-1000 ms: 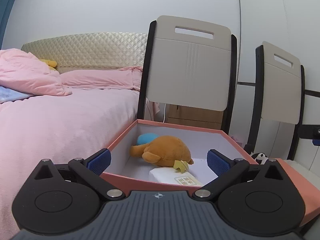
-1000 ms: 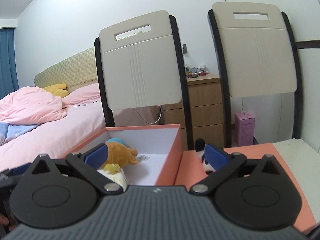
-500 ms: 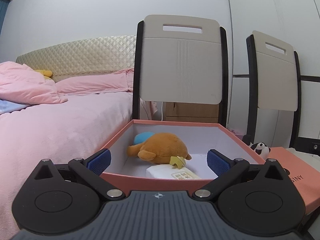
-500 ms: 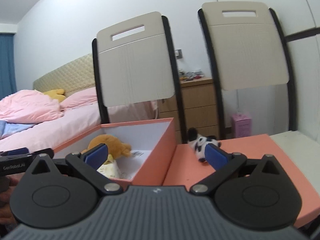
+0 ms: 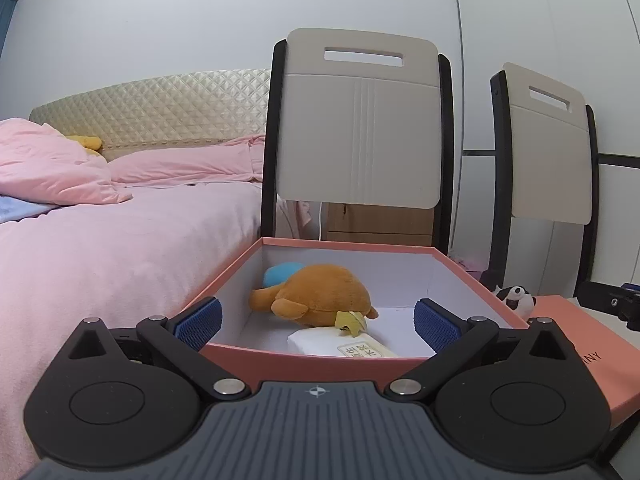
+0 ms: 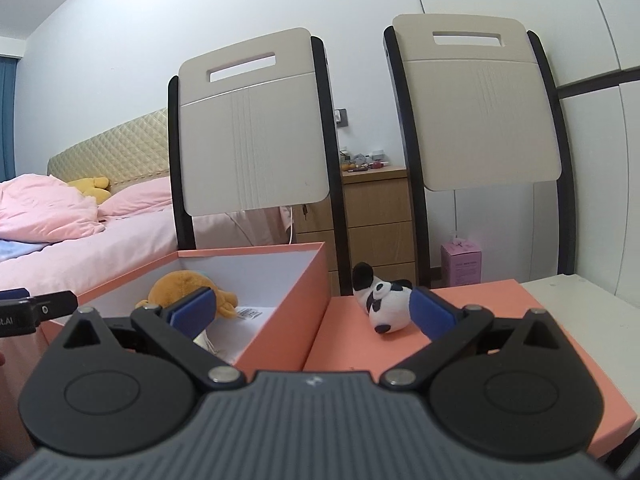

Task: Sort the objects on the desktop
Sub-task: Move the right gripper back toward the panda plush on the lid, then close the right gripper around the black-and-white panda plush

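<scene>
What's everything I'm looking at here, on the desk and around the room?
Box: one, salmon, open, on desk.
Plush toy: one, orange-brown, inside box.
White packet: one, inside box, by plush.
Lid: one, salmon, flat beside box.
Panda plush: one, black-white, lying on lid.
Chairs: two, beige, behind desk.
Bed: one, pink bedding.
Dresser: one, wooden.
Left gripper: open.
Right gripper: open.

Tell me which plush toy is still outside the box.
The black-and-white panda plush, lying on the flat orange lid beside the box; the orange plush is inside.
</scene>
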